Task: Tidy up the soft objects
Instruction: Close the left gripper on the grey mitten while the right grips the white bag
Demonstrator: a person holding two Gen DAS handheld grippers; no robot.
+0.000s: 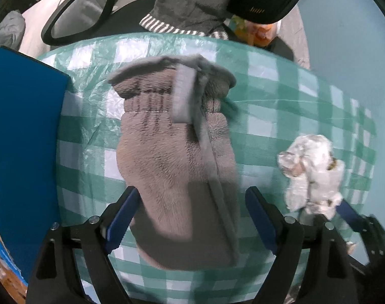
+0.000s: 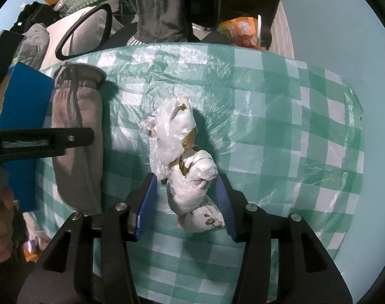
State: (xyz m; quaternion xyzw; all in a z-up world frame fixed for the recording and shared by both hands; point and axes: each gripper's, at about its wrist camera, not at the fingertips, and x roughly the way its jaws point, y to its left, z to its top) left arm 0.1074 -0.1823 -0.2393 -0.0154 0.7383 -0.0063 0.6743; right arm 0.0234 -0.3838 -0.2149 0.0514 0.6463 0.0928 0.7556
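2 grippers, both released: left gripper (image 1: 189, 217) straddles a fleece mitten (image 1: 177, 167); right gripper (image 2: 188, 200) flanks a plastic-wrapped bundle (image 2: 184, 167).

My work surface is a table under a green-and-white checked plastic cloth (image 2: 281, 116), wrinkled and glossy. At its left edge I see a blue box (image 1: 22, 131) resting against the cloth. Beyond the far edge stands a black chair with a curved armrest (image 2: 84, 31), and a dark grey garment with a striped hem (image 1: 189, 2) hangs over it. Behind the armrest lies a white pillow (image 2: 73, 22). Far right, past the table, sits an orange and yellow bag (image 2: 239, 31) beside a pale blue wall (image 2: 331, 25).
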